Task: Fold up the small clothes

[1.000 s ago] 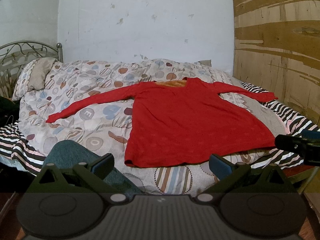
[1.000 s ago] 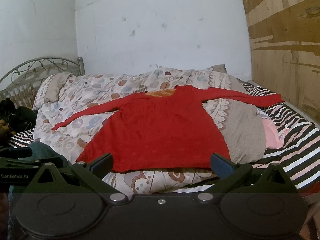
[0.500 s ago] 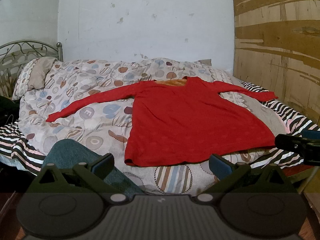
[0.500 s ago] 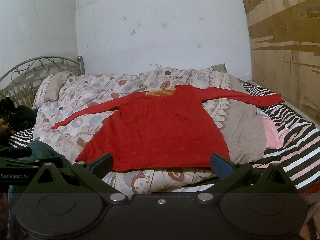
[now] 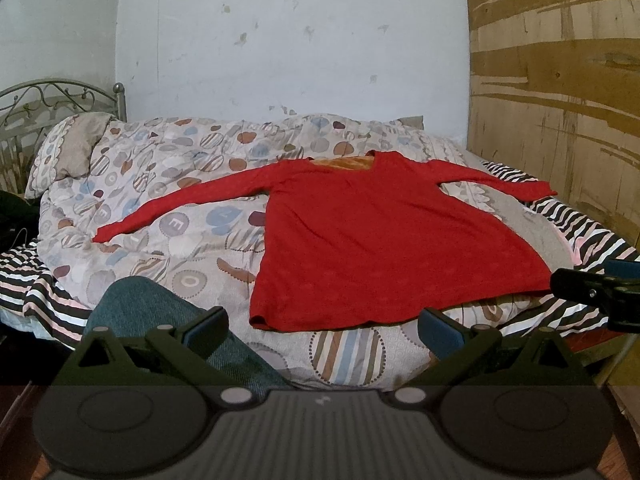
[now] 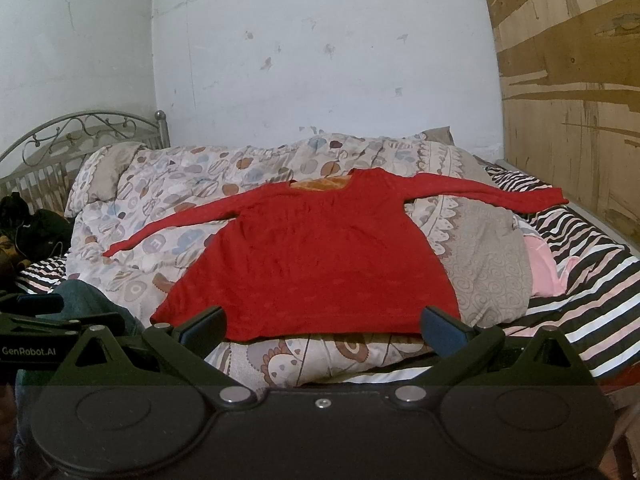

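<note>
One bed [image 5: 592, 240] with a striped sheet carries one patterned quilt [image 5: 168, 208], and on that quilt lies one red long-sleeved top [image 5: 380, 248], spread flat with both sleeves stretched out to the sides and its hem toward the cameras. Two grippers hang short of the near edge of the bed, the left gripper [image 5: 322, 328] and the right gripper [image 6: 322, 326], each with its two fingers spread wide and holding nothing.

Red long-sleeved top [image 5: 376, 240] [image 6: 316, 264]: spread flat, unfolded, on patterned quilt [image 5: 180, 184]; sleeves stretched out sideways; orange lining visible at neckline; hem toward camera.
</note>
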### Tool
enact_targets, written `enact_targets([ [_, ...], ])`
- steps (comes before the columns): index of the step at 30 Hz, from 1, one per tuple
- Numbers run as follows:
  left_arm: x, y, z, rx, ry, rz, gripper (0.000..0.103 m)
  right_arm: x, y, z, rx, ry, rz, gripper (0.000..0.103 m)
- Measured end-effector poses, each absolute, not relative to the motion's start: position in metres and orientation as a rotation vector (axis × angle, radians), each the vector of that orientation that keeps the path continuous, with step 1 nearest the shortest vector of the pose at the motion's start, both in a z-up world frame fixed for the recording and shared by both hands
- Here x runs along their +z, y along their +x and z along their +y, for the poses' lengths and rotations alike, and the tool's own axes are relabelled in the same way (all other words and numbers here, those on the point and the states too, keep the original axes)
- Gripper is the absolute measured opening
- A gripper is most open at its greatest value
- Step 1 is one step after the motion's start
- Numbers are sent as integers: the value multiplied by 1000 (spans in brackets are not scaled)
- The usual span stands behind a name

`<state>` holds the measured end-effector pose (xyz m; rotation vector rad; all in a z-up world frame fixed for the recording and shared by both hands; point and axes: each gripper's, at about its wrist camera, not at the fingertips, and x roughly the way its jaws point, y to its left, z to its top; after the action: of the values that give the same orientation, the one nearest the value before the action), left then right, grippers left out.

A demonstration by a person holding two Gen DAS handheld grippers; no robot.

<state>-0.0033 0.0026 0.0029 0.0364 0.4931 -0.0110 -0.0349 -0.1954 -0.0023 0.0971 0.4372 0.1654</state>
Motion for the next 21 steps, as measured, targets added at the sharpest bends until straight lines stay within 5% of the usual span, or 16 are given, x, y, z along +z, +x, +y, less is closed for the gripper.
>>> enact_targets([
  [21,3,-3,2,-11,36,497,103,-1,-35,-195,164,96,436,103],
])
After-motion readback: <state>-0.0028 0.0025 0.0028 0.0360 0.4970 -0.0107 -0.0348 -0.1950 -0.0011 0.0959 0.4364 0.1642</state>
